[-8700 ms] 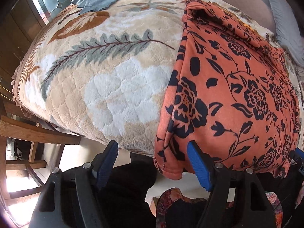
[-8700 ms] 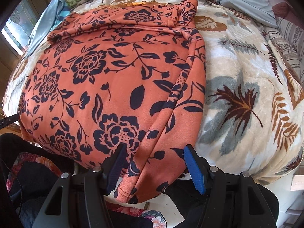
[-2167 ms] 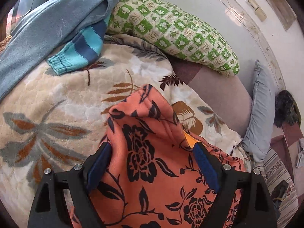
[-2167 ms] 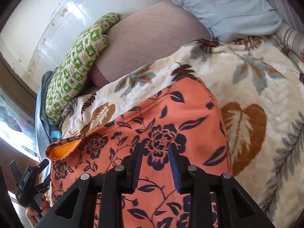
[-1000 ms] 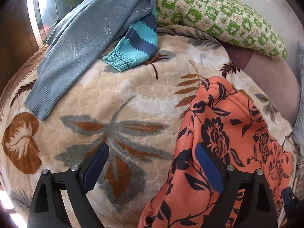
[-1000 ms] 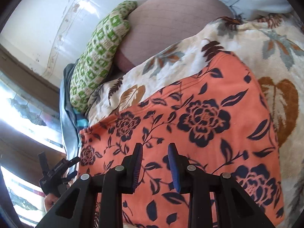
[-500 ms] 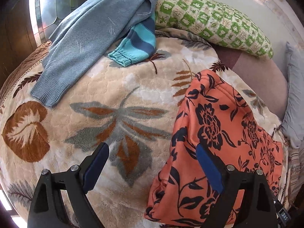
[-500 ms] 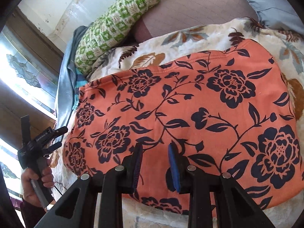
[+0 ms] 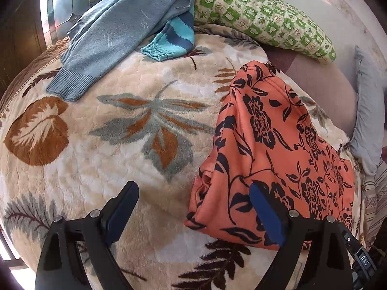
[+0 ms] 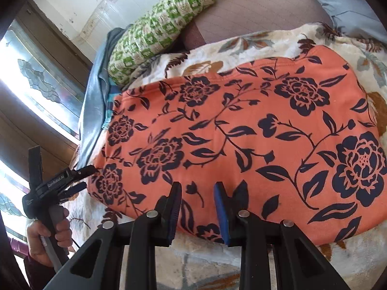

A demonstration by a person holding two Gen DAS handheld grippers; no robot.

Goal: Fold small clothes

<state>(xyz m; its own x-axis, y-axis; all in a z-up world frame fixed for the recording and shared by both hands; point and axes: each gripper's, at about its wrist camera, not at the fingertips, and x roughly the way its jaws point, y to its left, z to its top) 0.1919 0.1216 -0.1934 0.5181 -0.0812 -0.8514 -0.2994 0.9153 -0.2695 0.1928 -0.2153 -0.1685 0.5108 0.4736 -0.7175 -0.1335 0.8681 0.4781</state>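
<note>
Jaws of both the left gripper [image 9: 192, 209] and right gripper [image 10: 197, 207] stand parted, unloaded; orange floral garment [image 10: 241, 133] lies folded on blanket [image 9: 108, 145], apparently released.

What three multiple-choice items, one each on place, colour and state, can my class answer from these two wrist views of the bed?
1. The orange floral garment lies on: A a leaf-patterned blanket; B a wooden chair; C the floor.
2. The checked pillow is: A red; B green and cream; C black.
3. The left gripper is: A shut on a sock; B shut on the pillow; C open, empty.

Answers: 1 A, blanket shows all round the garment. 2 B, green squares on cream. 3 C, blue pads stand wide apart over the blanket.
</note>
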